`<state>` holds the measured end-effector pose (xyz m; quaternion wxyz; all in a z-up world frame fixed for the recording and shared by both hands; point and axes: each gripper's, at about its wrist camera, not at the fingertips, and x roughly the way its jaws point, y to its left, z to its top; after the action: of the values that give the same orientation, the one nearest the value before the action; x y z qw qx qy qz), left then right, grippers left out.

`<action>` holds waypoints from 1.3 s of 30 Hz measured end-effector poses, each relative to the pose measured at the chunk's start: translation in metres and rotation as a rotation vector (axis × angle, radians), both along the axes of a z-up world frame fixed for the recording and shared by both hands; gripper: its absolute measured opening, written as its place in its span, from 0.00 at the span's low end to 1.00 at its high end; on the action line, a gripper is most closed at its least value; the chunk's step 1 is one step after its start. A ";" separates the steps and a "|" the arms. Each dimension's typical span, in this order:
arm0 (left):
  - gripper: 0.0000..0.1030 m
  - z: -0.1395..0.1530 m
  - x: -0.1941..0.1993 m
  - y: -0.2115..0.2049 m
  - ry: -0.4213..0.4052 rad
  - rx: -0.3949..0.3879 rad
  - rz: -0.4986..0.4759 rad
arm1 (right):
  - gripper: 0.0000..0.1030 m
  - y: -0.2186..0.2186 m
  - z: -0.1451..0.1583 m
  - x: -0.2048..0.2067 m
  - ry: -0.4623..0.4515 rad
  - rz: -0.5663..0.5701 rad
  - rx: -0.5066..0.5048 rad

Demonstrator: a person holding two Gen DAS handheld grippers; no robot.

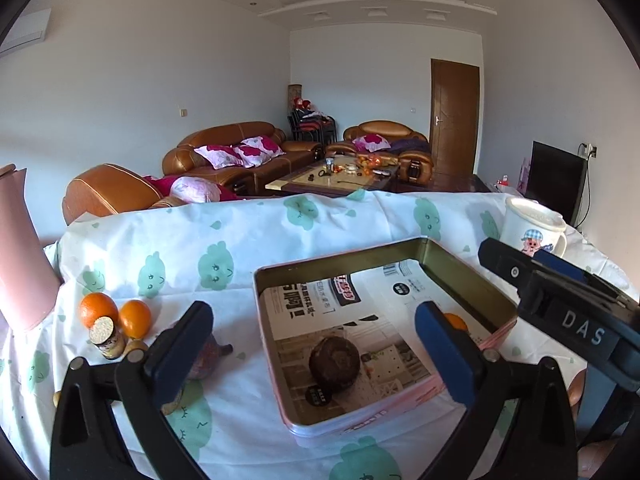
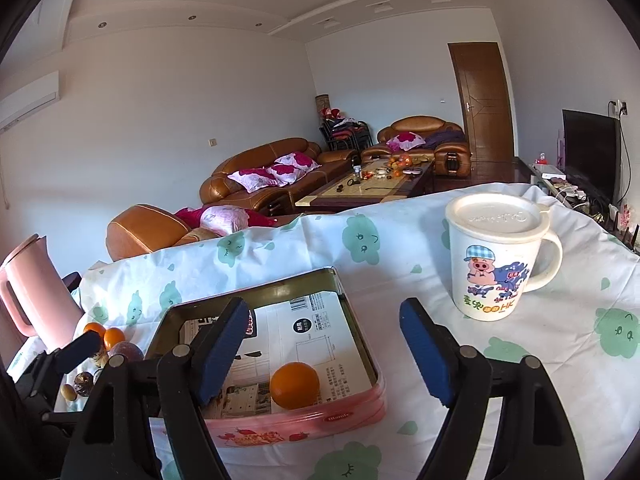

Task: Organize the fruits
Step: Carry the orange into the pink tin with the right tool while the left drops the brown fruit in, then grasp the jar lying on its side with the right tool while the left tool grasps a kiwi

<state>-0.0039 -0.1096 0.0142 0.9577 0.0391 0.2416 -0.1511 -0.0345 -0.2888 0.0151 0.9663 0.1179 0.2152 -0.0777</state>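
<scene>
Both claws hover over the counter, which is draped in a white cloth printed with green clouds. The left claw stands wide apart, gripping nothing; below it a dark brown round fruit lies on the printed paper lining the pink tin. The right claw is also apart and empty, and an orange sits in the tin's near right corner beneath it. Left of the tin, outside it, two more oranges rest beside a small cork-stoppered jar and a pink jug. A lidded cartoon mug stands to the tin's right.
</scene>
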 end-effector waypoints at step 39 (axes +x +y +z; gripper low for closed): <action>1.00 -0.021 0.015 0.143 0.130 0.013 0.203 | 0.77 0.083 -0.008 -0.022 0.011 0.098 -0.058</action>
<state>0.0111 0.0332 -0.0065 0.9502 0.0110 0.3069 -0.0540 -0.0560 -0.2058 0.0071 0.9708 0.0788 0.2236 -0.0369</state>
